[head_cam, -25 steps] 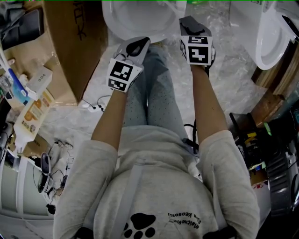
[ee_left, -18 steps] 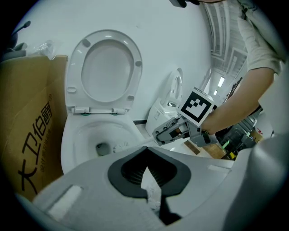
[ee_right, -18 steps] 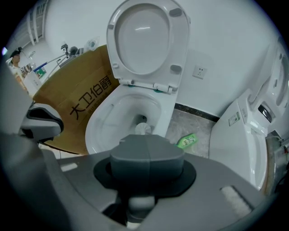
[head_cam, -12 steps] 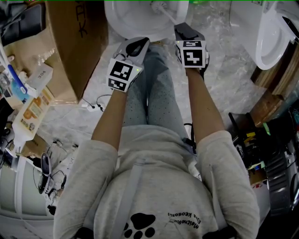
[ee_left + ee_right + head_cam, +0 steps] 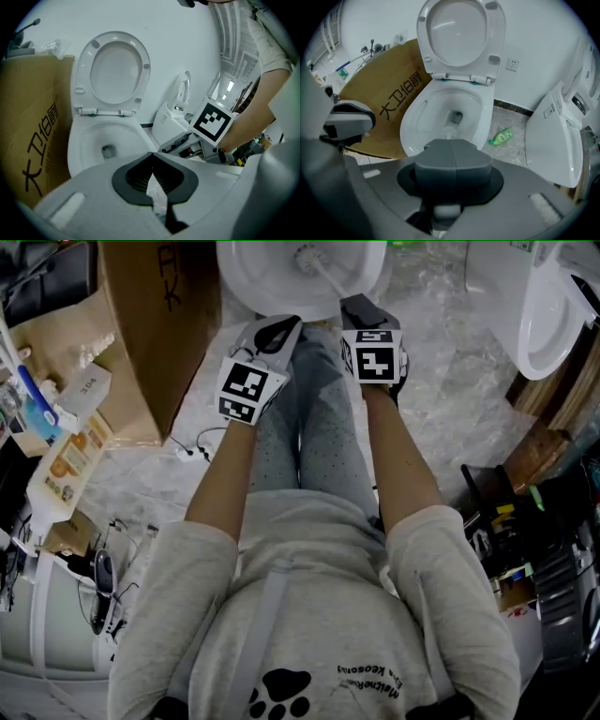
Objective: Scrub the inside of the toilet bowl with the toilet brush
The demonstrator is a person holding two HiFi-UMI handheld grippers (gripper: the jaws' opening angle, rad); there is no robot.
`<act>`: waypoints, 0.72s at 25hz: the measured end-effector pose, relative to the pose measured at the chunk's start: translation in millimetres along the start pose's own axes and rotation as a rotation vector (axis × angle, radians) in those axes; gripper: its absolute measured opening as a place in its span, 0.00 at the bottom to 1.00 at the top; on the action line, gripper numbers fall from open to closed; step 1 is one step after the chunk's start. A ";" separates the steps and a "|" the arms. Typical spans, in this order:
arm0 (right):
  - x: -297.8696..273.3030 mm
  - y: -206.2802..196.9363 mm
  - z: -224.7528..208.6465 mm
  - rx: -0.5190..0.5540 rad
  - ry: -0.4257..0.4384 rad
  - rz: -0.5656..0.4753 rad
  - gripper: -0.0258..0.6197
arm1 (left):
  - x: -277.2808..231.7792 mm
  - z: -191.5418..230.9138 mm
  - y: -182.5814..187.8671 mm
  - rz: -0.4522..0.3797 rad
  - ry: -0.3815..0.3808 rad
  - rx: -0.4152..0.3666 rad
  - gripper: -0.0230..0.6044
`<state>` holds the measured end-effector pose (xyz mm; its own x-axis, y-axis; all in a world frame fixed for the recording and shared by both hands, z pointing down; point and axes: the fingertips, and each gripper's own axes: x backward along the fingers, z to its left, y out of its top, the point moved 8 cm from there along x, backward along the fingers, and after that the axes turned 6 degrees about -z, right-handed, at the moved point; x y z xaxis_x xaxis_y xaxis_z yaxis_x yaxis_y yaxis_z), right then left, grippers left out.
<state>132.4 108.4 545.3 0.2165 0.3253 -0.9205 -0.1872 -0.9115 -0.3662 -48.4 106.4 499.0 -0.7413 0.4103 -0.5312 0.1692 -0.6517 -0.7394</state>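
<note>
Marble floor [image 5: 450, 381] below, toilet bowl [image 5: 242, 282] at the top edge — and the right tongs [image 5: 360, 311], clenched on the toilet brush [image 5: 322, 274], have swung left since a second ago, sweeping the bristles further across the bowl's inside. Scrubbing looks under way. Left tongs [image 5: 274, 332] stay pinched shut, empty, beside the rim.

The right gripper [image 5: 451, 149] has its jaws closed on the brush [image 5: 449, 132], whose head sits low in the toilet [image 5: 411, 127] bowl. The lid [image 5: 457, 28] stands raised. A box [image 5: 389, 108] stands at the left, and a green bottle [image 5: 501, 136] lies on the floor at the right.
</note>
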 end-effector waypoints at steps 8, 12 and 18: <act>-1.7 0.4 19.3 -0.035 0.012 -0.001 0.28 | 6.0 9.5 1.3 0.000 0.004 0.004 0.04; -3.6 -1.1 25.5 -0.031 0.012 -0.002 0.28 | 7.0 11.4 1.4 -0.002 0.004 0.010 0.04; -5.8 6.2 37.4 0.000 0.038 0.003 0.28 | 7.4 15.3 -2.4 -0.002 -0.002 0.023 0.04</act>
<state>94.2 110.3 543.2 0.2521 0.3126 -0.9158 -0.1878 -0.9126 -0.3632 -64.2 101.3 503.2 -0.7430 0.4099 -0.5290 0.1530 -0.6655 -0.7305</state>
